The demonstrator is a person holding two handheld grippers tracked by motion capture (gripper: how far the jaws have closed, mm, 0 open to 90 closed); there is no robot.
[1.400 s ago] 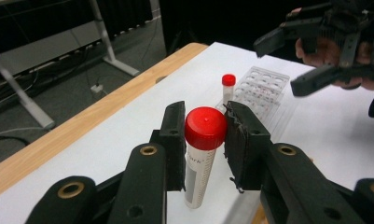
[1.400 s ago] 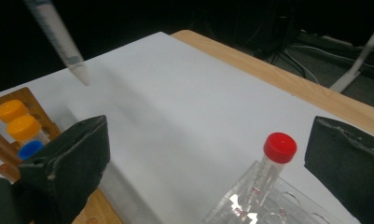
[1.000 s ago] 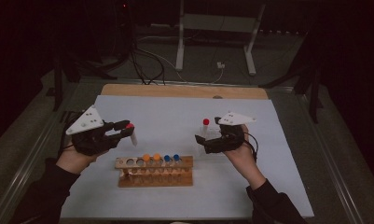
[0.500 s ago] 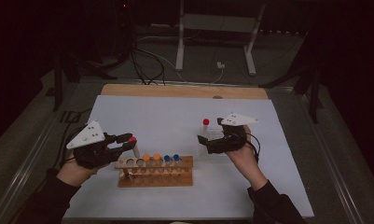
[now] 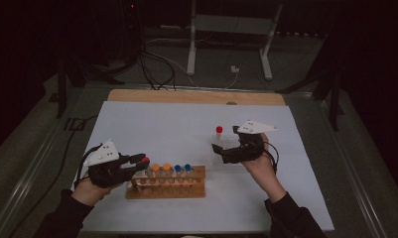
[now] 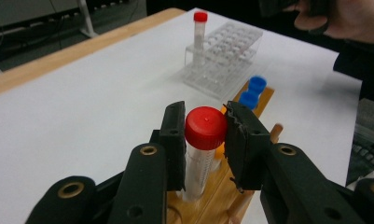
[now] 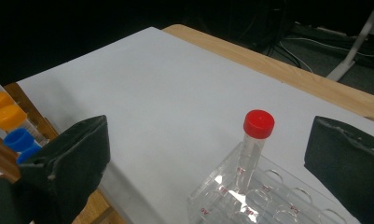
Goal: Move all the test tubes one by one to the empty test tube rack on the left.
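Between the left tongs (image 6: 204, 135), gripped, stands a clear red-capped tube (image 6: 204, 128); right tongs (image 7: 212, 158) gape wide.

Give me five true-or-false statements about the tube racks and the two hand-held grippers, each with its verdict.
1. The left hand-held gripper is shut on a red-capped tube. True.
2. That tube is over the clear plastic rack. False: it is at the wooden rack, at its left end.
3. The right hand-held gripper holds a tube. False: its jaws stand wide open with nothing pressed between them.
4. A red-capped tube stands upright in the clear rack. True.
5. The wooden rack holds only blue-capped tubes. False: it also holds orange-capped tubes beside the blue-capped tubes.
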